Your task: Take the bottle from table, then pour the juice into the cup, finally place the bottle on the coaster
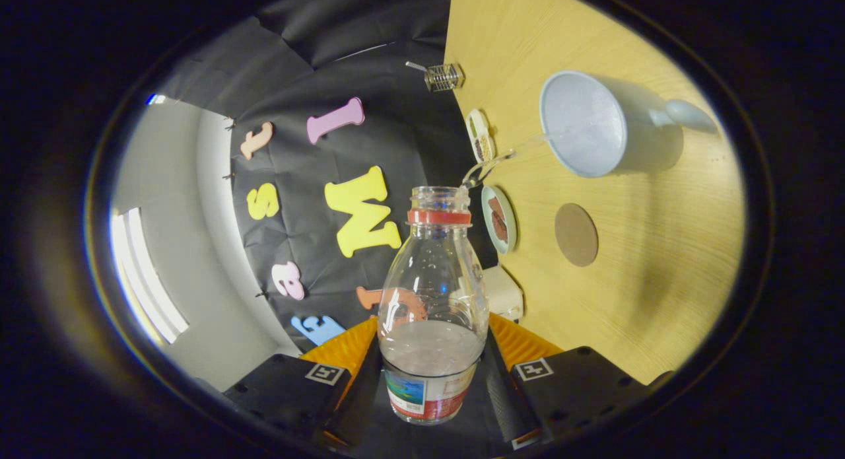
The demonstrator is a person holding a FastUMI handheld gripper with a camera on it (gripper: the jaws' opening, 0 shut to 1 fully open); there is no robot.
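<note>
Gripper [432, 386] clenched on the bottle [432, 300], both fingers pressing its labelled base; bottle tilted, thin stream leaving its open mouth toward the cup [584, 125] ahead and right; keep tilt slow, aim inside the rim; coaster [576, 234] lies nearer, beside the cup, for set-down.

Beyond the fingers, on the right, a light wooden table [660, 261] takes up the scene, its grain bright under warm light. Ahead and to the left hangs the booth's black cloth [396, 109], creased in places. Further left stands a pale wall [165, 181] with a bright window [142, 274].
</note>
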